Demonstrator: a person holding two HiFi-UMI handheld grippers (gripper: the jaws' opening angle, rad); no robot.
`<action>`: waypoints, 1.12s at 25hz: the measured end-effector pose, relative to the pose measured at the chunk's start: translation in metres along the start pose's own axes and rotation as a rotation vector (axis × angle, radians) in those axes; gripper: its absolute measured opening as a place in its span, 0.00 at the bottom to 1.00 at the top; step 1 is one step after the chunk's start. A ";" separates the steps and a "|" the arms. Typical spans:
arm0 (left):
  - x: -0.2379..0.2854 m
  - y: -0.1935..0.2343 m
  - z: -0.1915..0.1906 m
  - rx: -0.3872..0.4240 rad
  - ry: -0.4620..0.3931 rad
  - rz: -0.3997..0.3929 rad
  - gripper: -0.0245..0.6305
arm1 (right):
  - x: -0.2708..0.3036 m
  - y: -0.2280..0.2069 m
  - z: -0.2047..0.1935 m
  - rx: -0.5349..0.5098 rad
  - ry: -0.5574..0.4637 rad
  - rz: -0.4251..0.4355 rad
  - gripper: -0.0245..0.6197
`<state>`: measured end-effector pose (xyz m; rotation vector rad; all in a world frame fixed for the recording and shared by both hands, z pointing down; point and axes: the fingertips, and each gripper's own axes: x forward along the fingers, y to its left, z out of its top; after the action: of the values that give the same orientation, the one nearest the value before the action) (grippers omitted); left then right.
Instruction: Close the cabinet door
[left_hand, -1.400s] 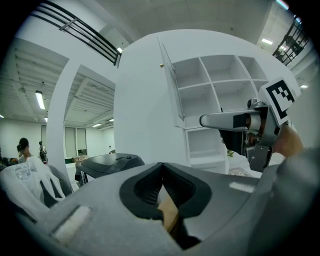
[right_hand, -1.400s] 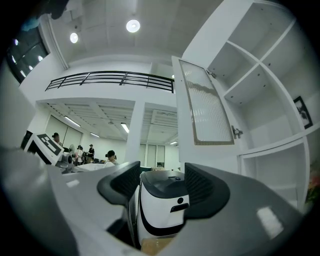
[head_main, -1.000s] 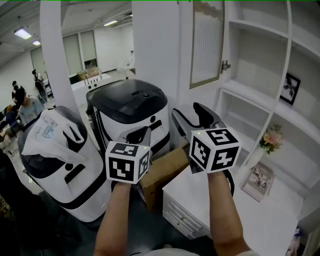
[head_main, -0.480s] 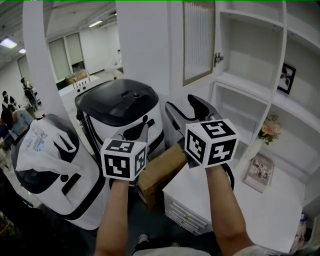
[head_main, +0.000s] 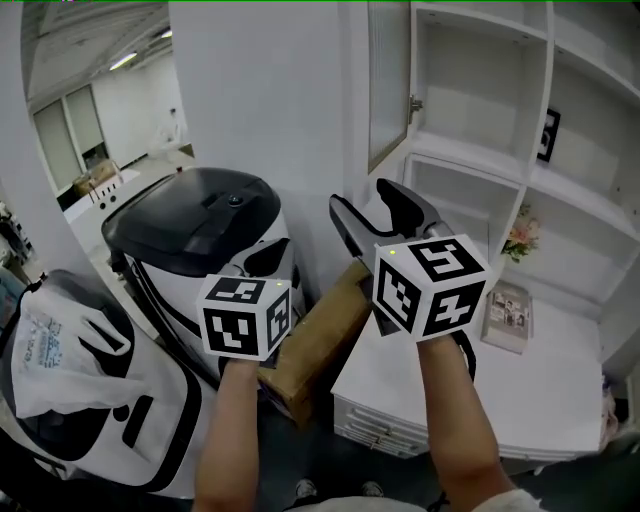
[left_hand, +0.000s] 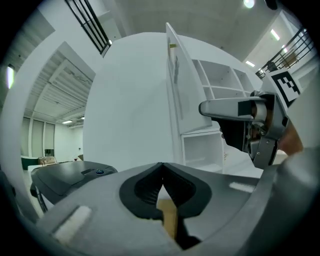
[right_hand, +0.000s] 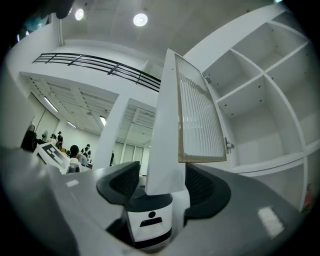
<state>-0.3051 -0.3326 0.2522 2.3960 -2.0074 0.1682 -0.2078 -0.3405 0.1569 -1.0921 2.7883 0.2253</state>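
Head view is looking forward and steeply down from above the forearms, taking in the left gripper (head_main: 266, 258), the right gripper (head_main: 362, 200), the cabinet door (head_main: 388, 85) and the shelves (head_main: 480, 100). Left gripper view is facing along its own jaws, tilted upward, catching the door nearly edge-on, with the right gripper showing at its right side. Right gripper view is sitting nearer, looking up at the door's ribbed face. All three views are sharing the door and shelves.

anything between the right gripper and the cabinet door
Nothing. In the head view only bare air separates the open right gripper from the door above it; the right gripper view agrees.
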 end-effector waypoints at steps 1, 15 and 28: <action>0.003 0.002 -0.001 0.002 0.000 -0.019 0.04 | 0.002 0.001 0.000 -0.004 0.000 -0.017 0.47; 0.033 -0.003 0.013 0.052 -0.040 -0.247 0.04 | 0.013 -0.006 -0.002 -0.035 0.004 -0.235 0.40; 0.031 -0.006 0.017 0.082 -0.055 -0.318 0.04 | 0.009 -0.006 -0.002 -0.021 -0.006 -0.287 0.33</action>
<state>-0.2921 -0.3636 0.2384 2.7570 -1.6366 0.1843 -0.2103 -0.3507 0.1571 -1.4734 2.5868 0.2245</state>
